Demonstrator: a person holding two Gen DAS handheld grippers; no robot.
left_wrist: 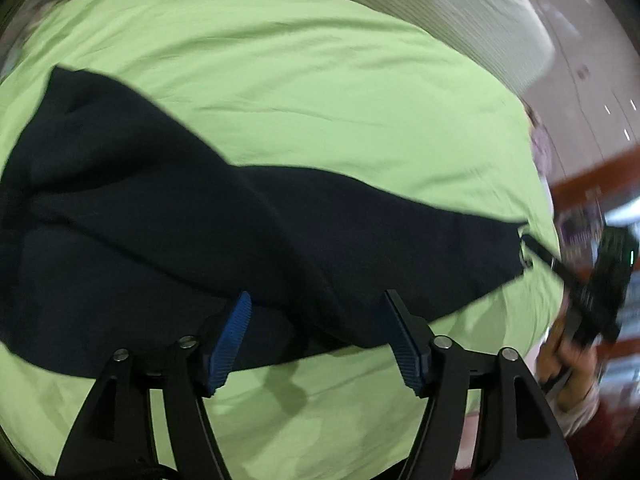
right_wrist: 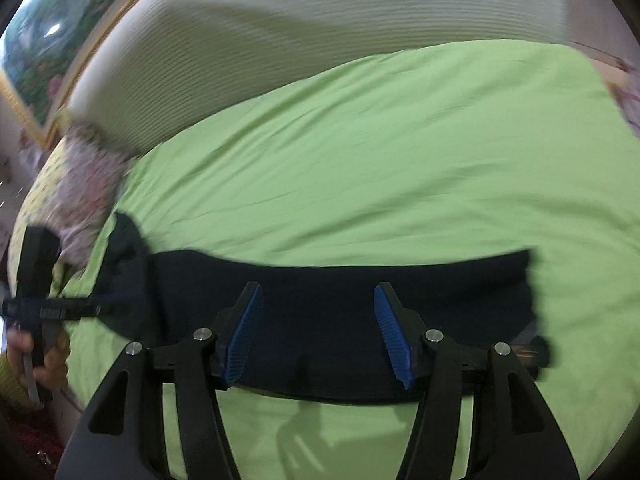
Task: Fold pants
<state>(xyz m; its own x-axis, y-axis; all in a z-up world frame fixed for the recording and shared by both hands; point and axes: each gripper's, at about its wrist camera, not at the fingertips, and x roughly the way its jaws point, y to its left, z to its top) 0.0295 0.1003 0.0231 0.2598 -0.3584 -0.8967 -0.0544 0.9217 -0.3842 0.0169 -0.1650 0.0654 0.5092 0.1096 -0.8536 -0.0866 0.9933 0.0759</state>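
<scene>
Dark navy pants (left_wrist: 160, 220) lie spread across a light green bedsheet (left_wrist: 280, 80). They are bunched at the left and taper toward the right. My left gripper (left_wrist: 318, 296) hangs open over the pants' near edge, its blue pads apart with nothing pressed between them. In the right wrist view the pants (right_wrist: 460, 280) run as a flat dark band across the sheet (right_wrist: 400, 140). My right gripper (right_wrist: 319, 286) stands open above that band, also gripping nothing. Both pictures are blurred.
A white ribbed cover (right_wrist: 320, 12) lies along the bed's far side, with floral cloth (right_wrist: 88, 184) at the left. A person's hand (left_wrist: 572, 368) holds the other black tool at the bed's edge. A framed picture (right_wrist: 40, 60) hangs beyond.
</scene>
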